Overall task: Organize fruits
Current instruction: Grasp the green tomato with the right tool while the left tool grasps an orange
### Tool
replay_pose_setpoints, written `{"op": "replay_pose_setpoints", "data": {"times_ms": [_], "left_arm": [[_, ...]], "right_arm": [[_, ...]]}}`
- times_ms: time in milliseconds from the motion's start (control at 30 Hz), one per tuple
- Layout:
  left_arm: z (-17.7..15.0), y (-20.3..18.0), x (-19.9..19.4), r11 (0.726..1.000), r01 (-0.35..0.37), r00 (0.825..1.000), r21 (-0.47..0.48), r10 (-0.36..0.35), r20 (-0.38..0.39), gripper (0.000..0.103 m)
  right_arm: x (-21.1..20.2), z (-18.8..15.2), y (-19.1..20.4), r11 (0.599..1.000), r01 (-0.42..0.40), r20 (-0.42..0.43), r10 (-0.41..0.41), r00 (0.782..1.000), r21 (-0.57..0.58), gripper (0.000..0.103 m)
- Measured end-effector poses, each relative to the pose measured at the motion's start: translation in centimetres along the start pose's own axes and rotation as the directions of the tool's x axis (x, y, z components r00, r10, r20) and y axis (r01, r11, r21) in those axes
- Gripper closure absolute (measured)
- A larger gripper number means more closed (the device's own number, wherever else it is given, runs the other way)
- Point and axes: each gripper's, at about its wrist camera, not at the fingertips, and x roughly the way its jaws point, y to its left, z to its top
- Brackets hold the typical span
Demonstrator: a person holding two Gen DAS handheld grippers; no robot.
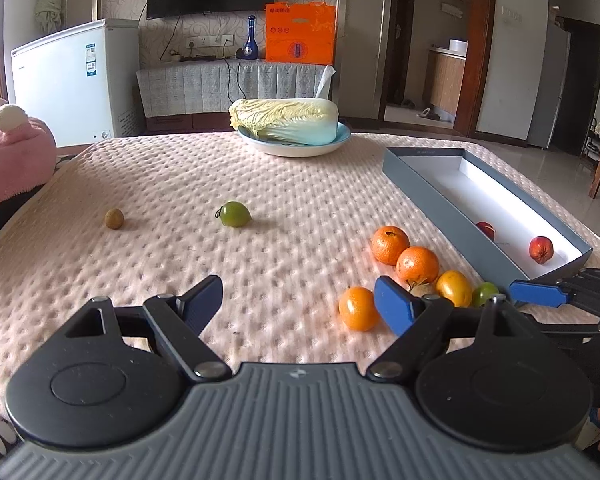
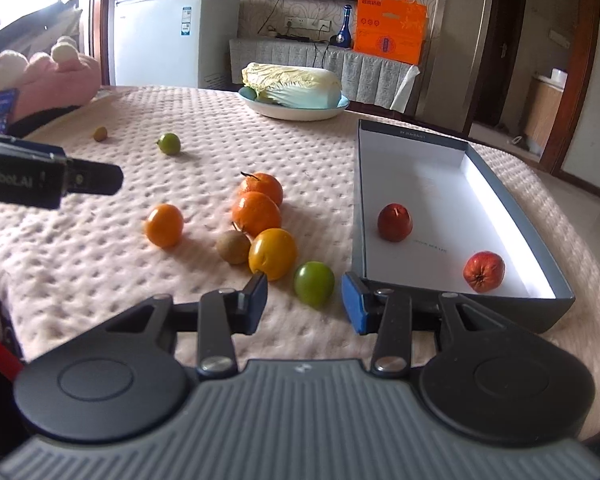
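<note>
In the right wrist view a green fruit (image 2: 314,283) lies on the pink quilted cloth between the fingers of my right gripper (image 2: 305,302); narrow gaps show on both sides, so the pads do not press it. Just beyond lie a yellow-orange fruit (image 2: 273,254), a kiwi (image 2: 233,246) and three oranges (image 2: 256,214). The grey box (image 2: 500,312) to the right holds two red fruits (image 2: 395,222). My left gripper (image 1: 300,300) hovers open over bare cloth, with one orange (image 1: 358,308) beside its right finger. A second green fruit (image 1: 234,214) and a small brown fruit (image 1: 114,219) lie farther off.
A cabbage on a blue plate (image 1: 342,138) stands at the table's far edge. A pink plush toy (image 1: 8,152) sits at the left edge. The box's front corner (image 2: 556,308) is close to my right finger.
</note>
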Motion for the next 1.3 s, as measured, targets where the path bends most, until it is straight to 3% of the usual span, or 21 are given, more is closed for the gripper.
{"op": "replay_pose_setpoints", "data": {"times_ms": [167,300,533,733,1000,1300], "left_arm": [[-0.1,0.2,-0.2,1.000,0.028,1.000,0.004,-0.028,-0.003,0.017],[-0.3,0.0,0.2,0.999,0.045,0.999,0.024,-0.044,-0.021,0.017],[-0.5,-0.8,0.8,0.997,0.070,0.997,0.042,-0.068,-0.039,0.017],[-0.6,-1.9,1.7,0.994,0.074,0.997,0.077,-0.071,-0.042,0.019],[-0.7,-2.6,4.2,0.999,0.033,0.996,0.038,-0.029,-0.087,0.034],[-1.1,-3.7,5.6,0.997,0.058,0.991,0.051,-0.051,-0.123,0.057]], "right_arm": [[1.2,0.0,0.4,0.999,0.048,-0.021,-0.048,0.999,-0.018,0.071],[2.0,0.0,0.1,0.999,0.037,-0.047,-0.036,0.998,0.010,0.074],[1.6,0.3,-0.7,0.999,-0.010,-0.061,0.012,0.998,0.043,0.077],[0.1,0.0,-1.4,0.990,-0.098,-0.092,0.107,0.990,0.100,0.077],[-0.2,-0.4,-1.7,0.988,-0.116,-0.112,0.127,0.986,0.101,0.076],[-0.2,-0.4,-1.8,0.988,-0.122,-0.113,0.132,0.985,0.098,0.076]]}}
